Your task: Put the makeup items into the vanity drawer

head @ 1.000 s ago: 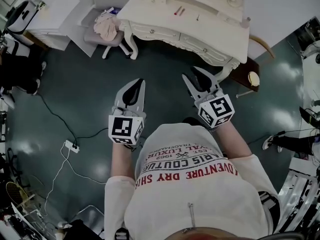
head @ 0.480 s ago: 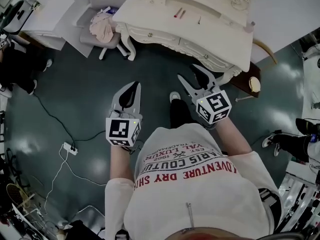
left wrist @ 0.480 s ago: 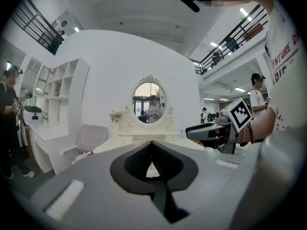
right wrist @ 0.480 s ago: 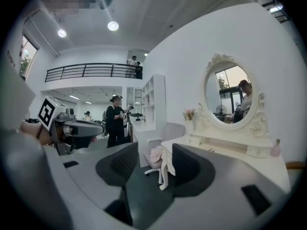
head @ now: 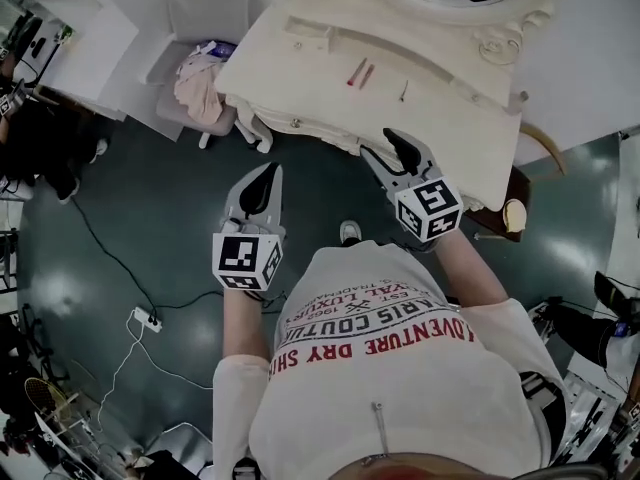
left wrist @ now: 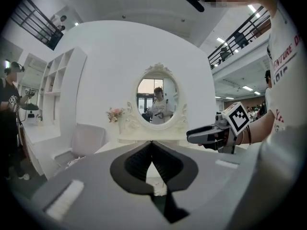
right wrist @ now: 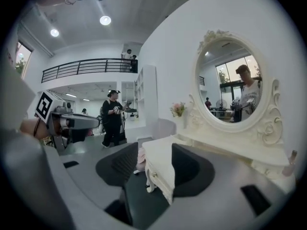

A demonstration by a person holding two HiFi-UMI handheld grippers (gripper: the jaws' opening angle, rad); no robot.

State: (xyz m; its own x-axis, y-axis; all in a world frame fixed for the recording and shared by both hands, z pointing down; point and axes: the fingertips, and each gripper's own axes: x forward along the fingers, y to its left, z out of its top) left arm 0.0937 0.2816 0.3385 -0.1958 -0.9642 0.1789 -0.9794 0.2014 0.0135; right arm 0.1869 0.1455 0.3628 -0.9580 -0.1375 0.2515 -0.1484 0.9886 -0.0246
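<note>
The cream vanity (head: pixel 300 58) stands ahead of me, with its front drawers (head: pixel 300 120) closed. On its top lie two thin reddish makeup sticks (head: pixel 357 72) side by side and a smaller dark stick (head: pixel 403 91). My right gripper (head: pixel 383 146) hovers over the vanity's front edge, open and empty; in the right gripper view (right wrist: pixel 148 153) the table corner and a drawer knob (right wrist: pixel 154 175) show between its jaws. My left gripper (head: pixel 269 173) hangs over the floor, short of the vanity, shut with nothing in it. In its own view the left gripper (left wrist: pixel 152 143) points at the oval mirror (left wrist: pixel 157 97).
A chair with a pink cloth (head: pixel 200 80) stands at the vanity's left end. A white cabinet (head: pixel 75 33) is further left. A small wooden table (head: pixel 512 213) sits at the right. A power strip (head: pixel 147 319) and its cable lie on the dark floor. A person in black (right wrist: pixel 113 117) stands behind.
I have stepped closer to the vanity. Both grippers moved forward, and the right one now reaches over the table's front edge. The right jaws stand wider apart.
</note>
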